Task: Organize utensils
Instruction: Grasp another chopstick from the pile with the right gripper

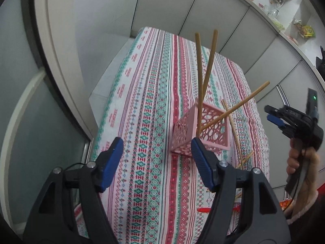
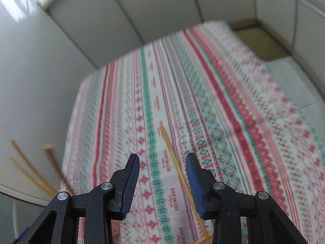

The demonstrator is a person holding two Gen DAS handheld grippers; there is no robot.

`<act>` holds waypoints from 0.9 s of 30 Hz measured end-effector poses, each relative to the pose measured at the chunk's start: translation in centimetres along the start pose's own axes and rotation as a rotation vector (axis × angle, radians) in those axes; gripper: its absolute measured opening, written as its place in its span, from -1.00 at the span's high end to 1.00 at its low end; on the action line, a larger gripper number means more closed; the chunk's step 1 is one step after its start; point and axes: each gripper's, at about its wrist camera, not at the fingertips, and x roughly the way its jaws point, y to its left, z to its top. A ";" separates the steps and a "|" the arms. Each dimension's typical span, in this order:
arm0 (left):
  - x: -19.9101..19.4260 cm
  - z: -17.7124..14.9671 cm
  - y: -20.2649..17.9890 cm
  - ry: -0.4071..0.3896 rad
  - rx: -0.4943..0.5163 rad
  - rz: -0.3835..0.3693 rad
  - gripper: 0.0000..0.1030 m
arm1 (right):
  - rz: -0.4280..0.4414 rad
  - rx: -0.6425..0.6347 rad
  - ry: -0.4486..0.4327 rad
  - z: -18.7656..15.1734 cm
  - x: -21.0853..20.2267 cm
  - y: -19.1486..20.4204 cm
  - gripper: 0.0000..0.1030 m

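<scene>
Chopsticks [image 1: 200, 75] upright in pink basket [image 1: 211, 131]; loose chopstick [image 2: 174, 158] on patterned cloth [image 1: 146, 105]. Left claw [image 1: 157, 158], right claw [image 2: 162, 185] wide, empty.

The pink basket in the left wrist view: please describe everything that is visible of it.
The pink basket is a small square holder, apparently plastic, with openwork walls of round cut-outs. It stands on the striped tablecloth, open at the top. Three brown chopsticks stand in it, leaning apart. More chopsticks lie on the cloth at its right. No gripper touches it.

woven patterned tablecloth [image 1: 154, 105], soft and matt. pink plastic utensil holder [image 1: 203, 132], smooth with lattice cutouts. chopsticks [image 1: 200, 77] of matt pale wood. left tool [image 1: 157, 158]: matt black plastic, ribbed blue pads [image 1: 200, 160], shiny metal pins.
</scene>
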 end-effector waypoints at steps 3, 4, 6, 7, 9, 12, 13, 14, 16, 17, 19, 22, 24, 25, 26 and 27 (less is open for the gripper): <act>0.4 -0.1 -0.4 0.011 0.000 0.008 -0.37 | -0.017 -0.055 0.085 1.0 4.0 0.3 0.18; 0.5 -0.1 -0.6 0.009 0.006 0.016 -0.44 | -0.015 -0.067 0.102 1.1 5.2 0.4 0.18; 0.5 0.0 -0.9 -0.006 0.024 0.041 -0.51 | -0.010 -0.089 0.132 1.5 7.7 0.6 0.18; 0.5 0.1 -0.9 -0.010 0.031 0.053 -0.53 | -0.012 -0.103 0.142 1.5 8.9 0.6 0.19; 0.6 0.2 -1.0 -0.014 0.046 0.077 -0.56 | -0.019 -0.130 0.157 1.7 11.2 0.5 0.23; 0.9 0.3 -1.0 -0.008 0.058 0.095 -0.57 | -0.031 -0.147 0.159 1.8 13.4 0.3 0.32; 1.1 0.3 -1.1 -0.002 0.066 0.099 -0.57 | -0.026 -0.143 0.163 2.0 14.0 0.2 0.35; 1.3 0.3 -1.1 0.004 0.074 0.101 -0.57 | -0.020 -0.143 0.171 2.1 14.7 0.2 0.45; 1.5 0.3 -1.4 0.008 0.091 0.106 -0.57 | -0.020 -0.165 0.175 1.9 15.7 0.2 0.64; 1.6 0.3 -1.5 0.007 0.096 0.106 -0.57 | -0.019 -0.198 0.151 1.8 15.7 0.6 0.81; 1.6 0.4 -1.6 0.003 0.102 0.104 -0.57 | -0.024 -0.217 0.150 1.7 15.6 0.9 0.84; 1.4 0.4 -1.6 0.000 0.096 0.094 -0.57 | -0.022 -0.208 0.122 1.7 14.0 0.9 0.85; 1.2 0.4 -1.5 -0.006 0.090 0.081 -0.57 | -0.020 -0.203 0.089 1.8 11.7 1.3 0.85; 1.0 0.3 -1.4 -0.013 0.086 0.077 -0.57 | -0.017 -0.206 0.068 1.8 10.1 1.7 0.85; 0.8 0.4 -1.4 -0.020 0.084 0.076 -0.57 | -0.015 -0.207 0.050 1.9 8.8 1.9 0.85; 0.7 0.4 -1.3 -0.029 0.083 0.078 -0.57 | -0.011 -0.207 0.028 1.9 7.1 2.3 0.85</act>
